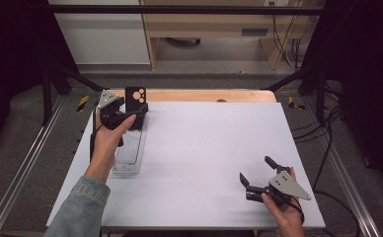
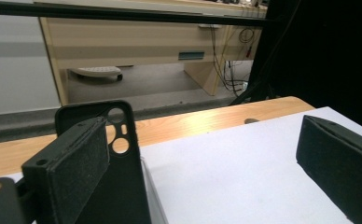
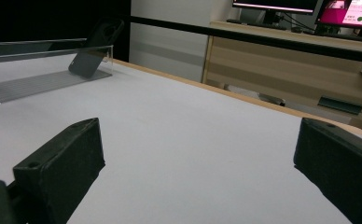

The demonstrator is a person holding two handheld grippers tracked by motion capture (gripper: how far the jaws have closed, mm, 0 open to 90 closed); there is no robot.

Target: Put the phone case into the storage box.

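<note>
White sheeting (image 1: 209, 158) covers the wooden table (image 1: 204, 95), with a beige desk (image 1: 214, 24) and tangled cables on the floor beyond.

In the left gripper view, the two padded jaws stand wide apart with bare sheet between them. A black phone case (image 2: 118, 172), its camera cut-outs at the top, stands nearly upright just behind the left-hand jaw and leans a little; whether that jaw touches it is not clear. From the high view, the left gripper (image 1: 130, 116) sits at the far left of the sheet, held by the left hand (image 1: 108, 143), over the far end of a clear ribbed tray (image 1: 130, 155). The phone case (image 1: 135, 95) rises at that far end.

The right gripper (image 1: 256, 173), held in the right hand (image 1: 283, 210) near the front right corner, also has its jaws spread, with nothing between them. Its own view looks across the sheet to the clear tray (image 3: 34, 81) and the leaning case (image 3: 95, 46) well away, with monitors (image 3: 309, 9) on the desk behind.
</note>
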